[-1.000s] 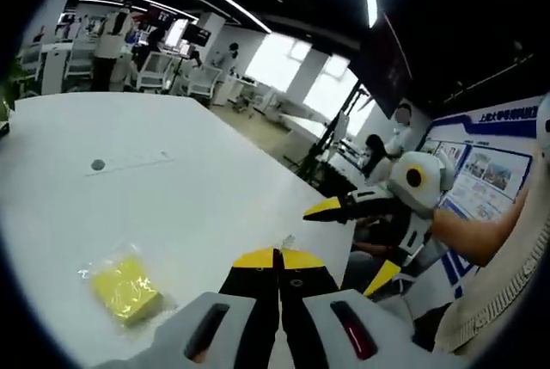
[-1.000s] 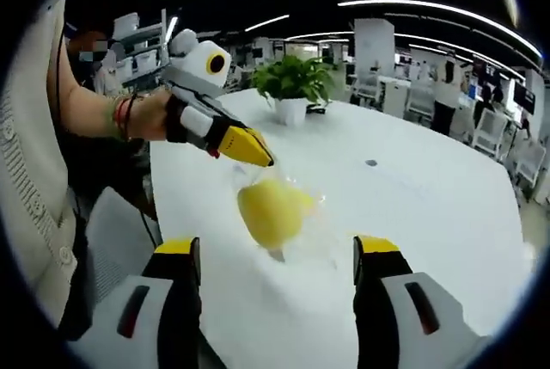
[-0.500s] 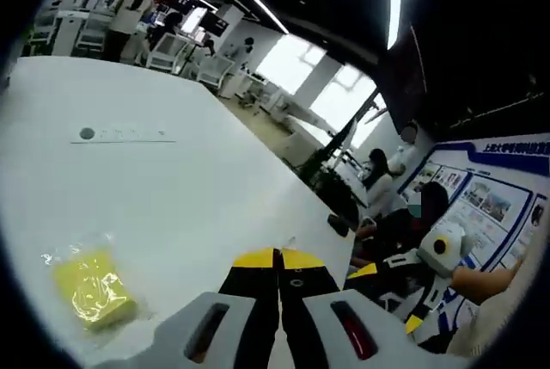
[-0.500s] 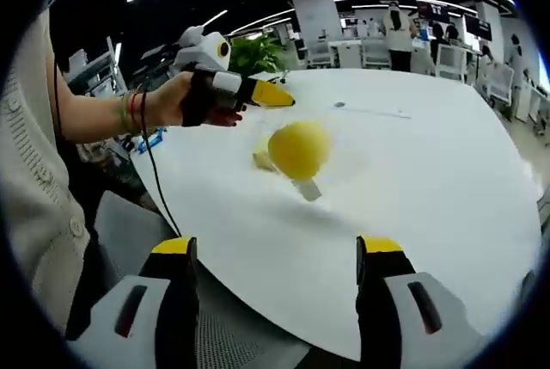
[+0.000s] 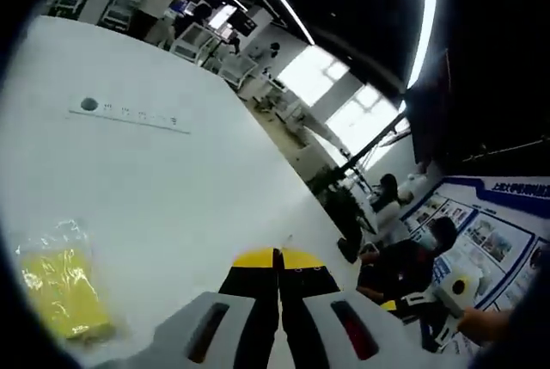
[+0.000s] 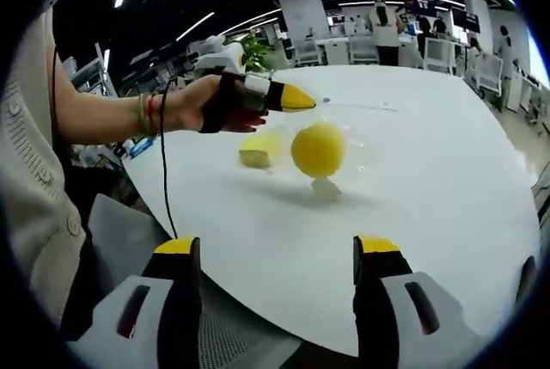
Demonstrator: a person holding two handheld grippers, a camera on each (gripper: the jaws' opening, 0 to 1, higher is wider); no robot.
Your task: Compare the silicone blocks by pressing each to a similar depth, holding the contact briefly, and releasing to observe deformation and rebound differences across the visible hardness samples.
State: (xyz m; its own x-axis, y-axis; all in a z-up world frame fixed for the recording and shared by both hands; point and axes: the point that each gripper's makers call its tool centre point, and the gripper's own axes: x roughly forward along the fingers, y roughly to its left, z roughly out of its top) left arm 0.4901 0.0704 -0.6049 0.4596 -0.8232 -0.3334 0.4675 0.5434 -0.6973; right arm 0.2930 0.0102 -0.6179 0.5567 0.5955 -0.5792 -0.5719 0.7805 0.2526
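A yellow silicone block wrapped in clear crinkled plastic (image 5: pixel 58 290) lies flat on the white bench (image 5: pixel 172 188), low and to the left in the left gripper view. Its wrapper catches bright glints of light, and the block sits well apart from the gripper tips.

In the right gripper view, a round yellow silicone ball inside a clear plastic bag (image 6: pixel 318 150) appears to hang just above the bench (image 6: pixel 430 180), with a soft shadow on the surface beneath it and a small pale tab of the bag hanging below it. The top of its bag reaches the yellow tips of the left gripper (image 6: pixel 296 99). Just beside the ball, to its left, the wrapped yellow block (image 6: pixel 258 151) rests on the bench.

The left gripper (image 5: pixel 278 259) has its two yellow-tipped black jaws pressed together with no gap, and a thin sliver of clear plastic pokes out above the tips. A person's left hand (image 6: pixel 210 104) holds it out over the bench from the left, forearm bare, with thin bands at the wrist and a dark cable hanging down.

The right gripper (image 6: pixel 278 253) is held low near the bench edge, its jaws wide apart and holding nothing.

A green potted plant (image 6: pixel 255 46) stands behind the left hand.
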